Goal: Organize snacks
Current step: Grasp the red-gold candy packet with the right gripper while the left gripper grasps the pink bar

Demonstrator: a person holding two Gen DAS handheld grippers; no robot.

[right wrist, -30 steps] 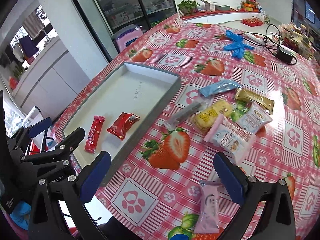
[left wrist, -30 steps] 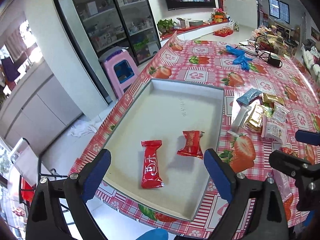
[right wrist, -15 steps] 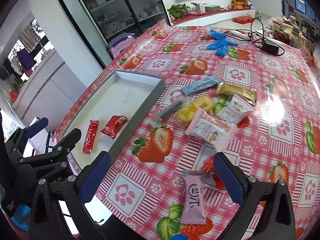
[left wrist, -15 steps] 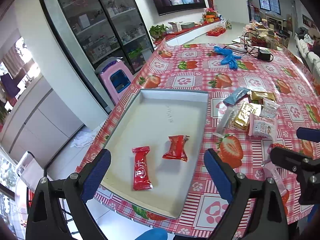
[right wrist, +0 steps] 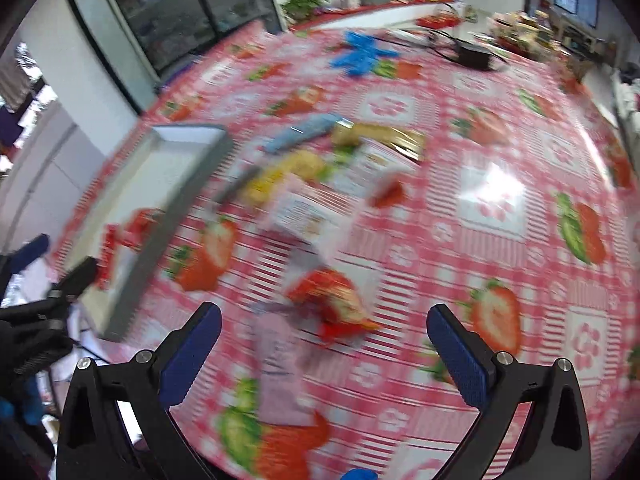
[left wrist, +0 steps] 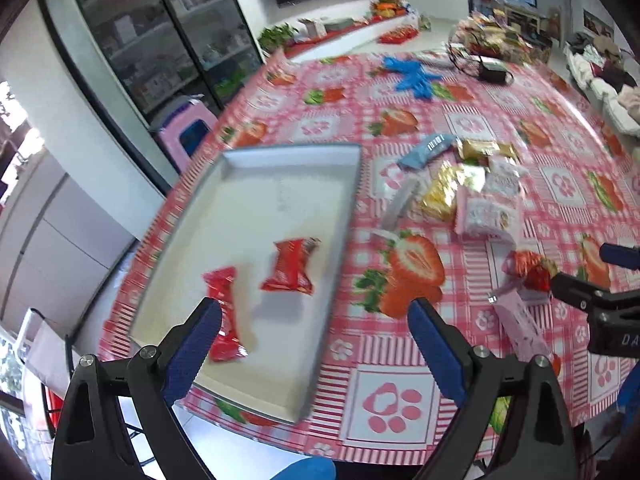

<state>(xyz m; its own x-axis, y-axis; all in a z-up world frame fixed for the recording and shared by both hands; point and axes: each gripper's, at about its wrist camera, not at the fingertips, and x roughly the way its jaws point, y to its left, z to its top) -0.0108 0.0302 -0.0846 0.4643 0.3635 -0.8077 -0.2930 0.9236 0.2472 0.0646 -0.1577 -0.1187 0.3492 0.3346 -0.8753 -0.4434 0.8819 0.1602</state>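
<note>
Both the right gripper (right wrist: 324, 344) and left gripper (left wrist: 314, 348) have fingers spread wide, holding nothing. The red-gold snack (right wrist: 334, 300) lies on the tabletop (right wrist: 492, 196) right of the tray (left wrist: 280, 184), touching a pink packet (right wrist: 280, 372); a hasty close could pinch both.

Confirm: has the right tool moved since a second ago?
Yes. The right tool has swung rightward, away from the grey rectangular tray, and now frames the red-and-gold crinkled snack wrapper.

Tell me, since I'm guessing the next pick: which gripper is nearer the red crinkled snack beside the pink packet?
Right. The right gripper hangs open just short of the red crinkled snack; the left gripper sits open over the tray's near end, off to its left.
</note>
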